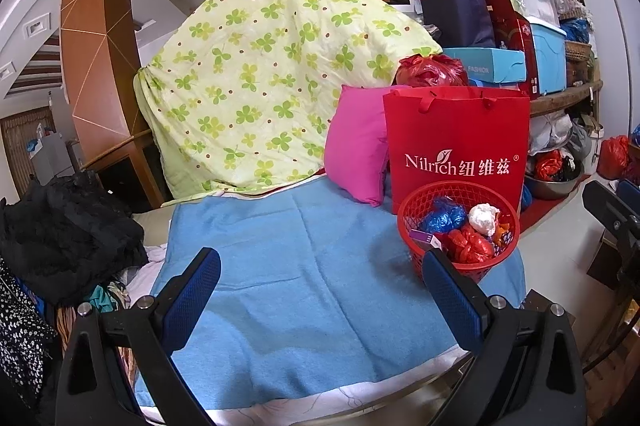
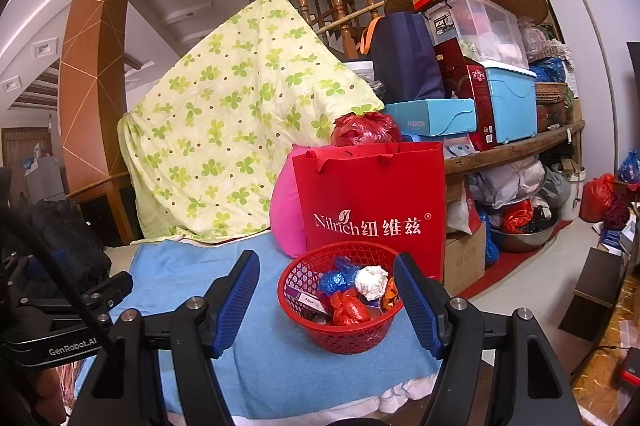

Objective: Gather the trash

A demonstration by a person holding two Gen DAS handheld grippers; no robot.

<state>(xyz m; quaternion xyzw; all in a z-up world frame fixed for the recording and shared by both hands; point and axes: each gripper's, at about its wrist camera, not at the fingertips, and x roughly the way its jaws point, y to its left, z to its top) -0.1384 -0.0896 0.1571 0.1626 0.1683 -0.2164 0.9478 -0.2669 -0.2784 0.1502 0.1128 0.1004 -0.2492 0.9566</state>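
On the blue blanket in front of you, near its right edge, the red basket stands just before the red paper bag, already holding a blue plastic wad, a white paper ball, a red plastic wad and a small purple box. Your left gripper hangs over bare blanket with its blue pads spread wide and nothing between them, the basket just off its right finger. Your right gripper is likewise spread wide and empty, its two fingers framing the basket without touching it, with the pink pillow and the clover-print quilt behind.
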